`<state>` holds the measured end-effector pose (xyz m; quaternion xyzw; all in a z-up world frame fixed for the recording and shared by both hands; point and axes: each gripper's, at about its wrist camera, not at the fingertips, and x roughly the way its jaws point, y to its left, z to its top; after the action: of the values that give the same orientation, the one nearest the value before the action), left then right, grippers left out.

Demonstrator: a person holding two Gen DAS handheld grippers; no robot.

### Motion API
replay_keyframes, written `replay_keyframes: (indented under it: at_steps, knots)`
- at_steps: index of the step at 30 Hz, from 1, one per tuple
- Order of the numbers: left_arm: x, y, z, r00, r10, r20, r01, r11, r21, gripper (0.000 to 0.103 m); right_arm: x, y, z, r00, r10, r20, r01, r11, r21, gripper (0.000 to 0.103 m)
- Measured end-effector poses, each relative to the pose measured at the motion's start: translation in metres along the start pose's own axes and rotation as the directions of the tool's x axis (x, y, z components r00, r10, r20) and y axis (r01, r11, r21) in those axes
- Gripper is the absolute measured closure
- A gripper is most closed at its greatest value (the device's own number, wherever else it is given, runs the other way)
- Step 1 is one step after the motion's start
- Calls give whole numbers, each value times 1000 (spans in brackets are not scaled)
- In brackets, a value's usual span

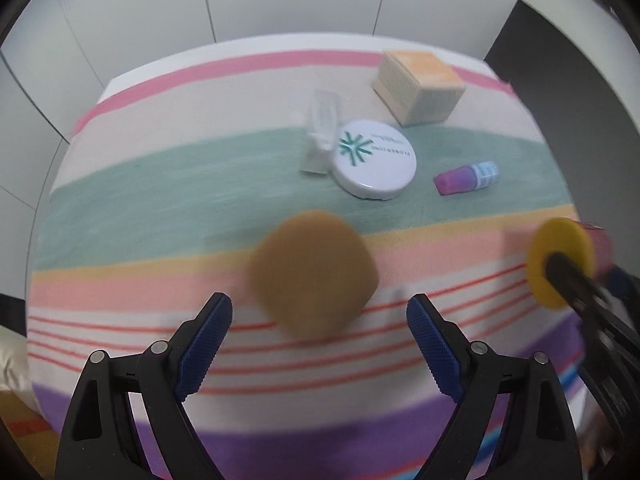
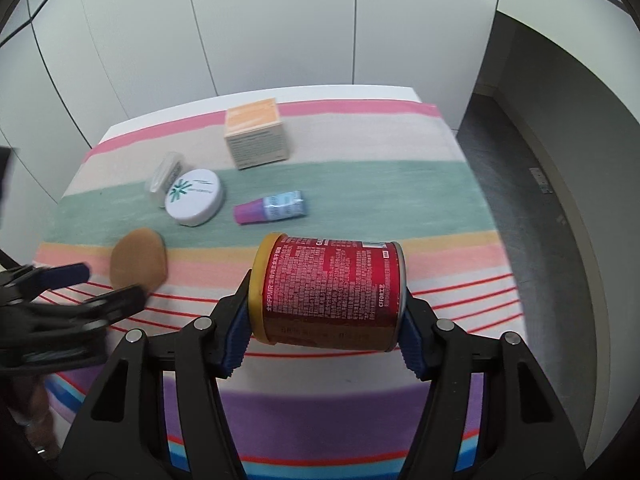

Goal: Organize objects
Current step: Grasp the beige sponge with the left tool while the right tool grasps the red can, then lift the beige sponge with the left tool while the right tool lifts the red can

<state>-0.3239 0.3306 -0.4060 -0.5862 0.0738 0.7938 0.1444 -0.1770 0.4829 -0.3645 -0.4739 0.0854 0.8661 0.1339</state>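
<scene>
My right gripper [image 2: 326, 308] is shut on a red can [image 2: 328, 292] with a yellow lid, held on its side above the striped cloth; the can's lid shows in the left wrist view [image 1: 560, 256]. My left gripper [image 1: 320, 312] is open, just before a tan round sponge [image 1: 314, 272] that lies on the cloth; the sponge shows in the right wrist view [image 2: 138, 262]. Farther back lie a white round compact [image 1: 374, 160], a clear small tube [image 1: 322, 132], a purple-capped small bottle [image 1: 466, 176] and a beige box [image 1: 420, 86].
The striped cloth [image 1: 160, 184] covers a small table standing against white wall panels. The table's right edge drops to a dark grey floor [image 2: 520, 184]. The left gripper shows at the left of the right wrist view [image 2: 80, 292].
</scene>
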Motion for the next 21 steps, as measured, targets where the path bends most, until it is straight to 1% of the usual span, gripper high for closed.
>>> replay_keyframes:
  at_steps: [1,2,3,4,5,6,8,10,16,20,21]
  knots:
    - [3,-6,1,999,35,18,-35,999,15,11,-1,-4,0,1000,4,-3,-4,1000,4,39]
    - [5,-10,2,998,52,36,-53,998,25,10,-1,-10,0,1000,10,-8,-10,1000,7,39]
    - [4,-12,2,997,47,58,-49,999,23,15,-2,-12,-1,1000,15,-13,-15,1000,9,39]
    - [2,-14,2,995,51,86,-54,998,25,24,-1,-15,-2,1000,15,-16,-15,1000,9,39]
    - [0,-16,2,994,49,98,-53,998,29,31,0,-16,-3,1000,14,-18,-14,1000,6,39]
    - [-2,-18,2,993,46,108,-50,998,33,42,0,-17,-3,1000,12,-19,-12,1000,3,39]
    - [-5,-19,5,993,60,102,-64,997,37,47,-1,-17,-5,1000,11,-18,-11,1000,-1,39]
    - [-9,-21,5,992,58,109,-64,997,47,54,-1,-17,-5,1000,13,-18,-13,1000,-5,39]
    - [-24,-17,8,991,71,112,-76,996,39,61,-8,-12,-2,1000,16,-10,-16,1000,-16,39]
    - [-38,-11,9,988,83,131,-87,996,28,63,-16,-8,4,1000,12,0,-12,1000,-20,39]
    - [-44,-10,10,985,97,143,-102,994,29,63,-20,-7,6,1000,13,5,-13,1000,-21,39]
